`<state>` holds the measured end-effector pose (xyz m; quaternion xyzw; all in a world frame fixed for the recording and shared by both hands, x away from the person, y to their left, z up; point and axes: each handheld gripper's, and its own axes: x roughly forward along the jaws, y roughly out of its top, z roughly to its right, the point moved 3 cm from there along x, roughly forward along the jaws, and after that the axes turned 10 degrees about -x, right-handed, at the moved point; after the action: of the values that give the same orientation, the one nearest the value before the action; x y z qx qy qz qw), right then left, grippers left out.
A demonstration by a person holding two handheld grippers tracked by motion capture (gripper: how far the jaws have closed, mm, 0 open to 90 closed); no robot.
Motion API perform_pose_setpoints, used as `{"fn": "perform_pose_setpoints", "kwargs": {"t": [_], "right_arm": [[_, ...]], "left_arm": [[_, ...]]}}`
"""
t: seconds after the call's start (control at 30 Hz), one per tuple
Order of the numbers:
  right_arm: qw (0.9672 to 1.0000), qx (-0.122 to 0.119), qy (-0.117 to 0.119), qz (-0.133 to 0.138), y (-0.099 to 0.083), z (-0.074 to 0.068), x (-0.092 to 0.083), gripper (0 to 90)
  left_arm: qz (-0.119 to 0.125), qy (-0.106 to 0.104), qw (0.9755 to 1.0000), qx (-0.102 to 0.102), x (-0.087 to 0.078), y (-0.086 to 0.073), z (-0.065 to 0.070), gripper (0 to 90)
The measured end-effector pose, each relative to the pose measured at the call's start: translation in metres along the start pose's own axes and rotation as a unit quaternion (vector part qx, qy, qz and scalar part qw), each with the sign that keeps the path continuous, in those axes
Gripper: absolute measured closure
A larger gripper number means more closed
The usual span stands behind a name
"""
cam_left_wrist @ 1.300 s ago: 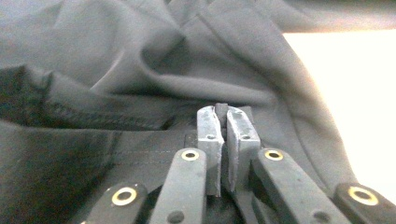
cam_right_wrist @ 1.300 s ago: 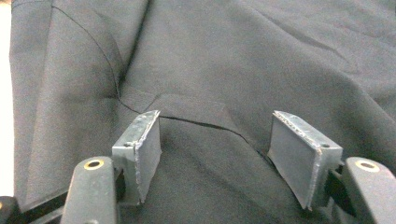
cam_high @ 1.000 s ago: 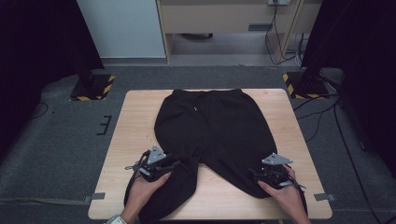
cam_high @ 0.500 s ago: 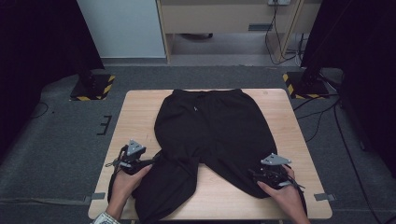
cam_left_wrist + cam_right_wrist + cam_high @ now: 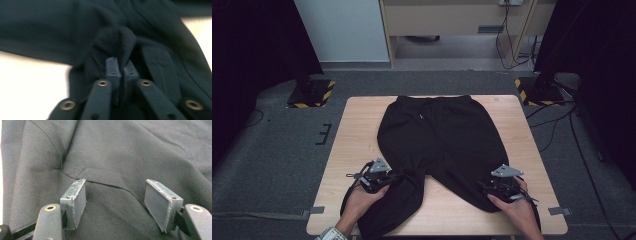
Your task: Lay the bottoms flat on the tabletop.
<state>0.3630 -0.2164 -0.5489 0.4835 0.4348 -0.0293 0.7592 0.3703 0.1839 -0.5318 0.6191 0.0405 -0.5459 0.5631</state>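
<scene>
Black jogger trousers (image 5: 437, 145) lie spread flat on the light wooden worktop (image 5: 357, 130), waistband at the far edge with a pale drawstring showing near its middle, the two legs running toward the person and parting into a V above a bare wedge of wood. The leg at the high view's left reaches past the near edge of the worktop and droops over it. At that leg's outer edge the left gripper (image 5: 388, 178) sits low on the fabric; its fingers (image 5: 112, 67) have just been closing and now stand pressed together on a bunched fold of the black cloth, which rises in a small peak right above their tips in the left gripper view. A hand (image 5: 362, 200) wraps the gripper's body from below. On the other leg, near its cuff, the right gripper (image 5: 489, 186) rests on the cloth with its fingers (image 5: 75, 202) released and standing apart; in the right gripper view the fabric and a curved seam lie flat between them, unpinched. The right hand (image 5: 517, 207) holds it from the near side. Grey carpet surrounds the worktop.
</scene>
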Motion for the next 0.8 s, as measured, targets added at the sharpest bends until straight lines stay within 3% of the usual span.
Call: {"fn": "perform_pose_setpoints", "kwargs": {"t": [0.03,0.1,0.17,0.2,0.23,0.27,0.3,0.43,0.5,0.57,0.6,0.67,0.73,0.8], "right_arm": [[1.0,0.0,0.0,0.0,0.0,0.0,0.0,34.4],[1.0,-0.002,-0.001,0.002,0.0,0.0,-0.001,35.1],[1.0,0.0,-0.001,0.003,0.0,0.001,-0.001,35.1],[1.0,0.0,-0.002,0.003,0.0,0.001,-0.001,35.1],[1.0,0.002,-0.002,0.003,0.0,0.002,-0.001,35.1],[1.0,0.002,-0.001,0.002,-0.001,0.002,-0.001,35.1],[1.0,0.002,-0.001,0.002,-0.001,0.002,-0.001,35.1],[1.0,-0.001,-0.001,0.0,-0.001,0.001,0.0,35.0],[1.0,-0.002,-0.003,-0.001,-0.001,0.001,0.001,35.0],[1.0,-0.002,-0.004,-0.001,-0.001,0.001,0.001,35.1],[1.0,-0.002,-0.003,-0.001,-0.001,0.001,0.001,35.1],[1.0,-0.001,-0.004,-0.001,-0.001,0.001,0.001,35.1],[1.0,-0.003,-0.006,-0.001,-0.001,0.0,0.001,35.1],[0.9999,-0.003,-0.01,0.0,-0.001,0.0,0.001,35.1]], "left_arm": [[-0.01,0.005,0.9999,0.003,0.003,-0.002,0.0,80.1],[-0.004,0.011,0.9999,0.0,0.002,-0.002,-0.001,65.7],[0.044,0.033,0.9985,-0.008,-0.011,0.005,-0.006,52.6],[0.063,0.04,0.9972,-0.009,-0.018,0.009,-0.008,51.5],[0.063,0.04,0.9972,-0.009,-0.018,0.009,-0.008,49.3],[0.102,0.053,0.9932,-0.019,-0.029,0.015,-0.012,48.1],[0.102,0.053,0.9932,-0.019,-0.029,0.015,-0.012,48.4],[0.128,0.083,0.9878,-0.029,-0.041,0.027,-0.026,47.8],[0.12,0.102,0.9872,-0.027,-0.039,0.031,-0.032,46.3],[0.116,0.107,0.987,-0.032,-0.036,0.033,-0.035,46.9],[0.1,0.119,0.9869,-0.043,-0.024,0.034,-0.045,46.9],[0.093,0.13,0.986,-0.047,-0.017,0.034,-0.05,46.6],[0.073,0.146,0.9838,-0.075,0.003,0.03,-0.062,43.9],[0.068,0.148,0.9835,-0.078,0.009,0.029,-0.064,43.6]]}}
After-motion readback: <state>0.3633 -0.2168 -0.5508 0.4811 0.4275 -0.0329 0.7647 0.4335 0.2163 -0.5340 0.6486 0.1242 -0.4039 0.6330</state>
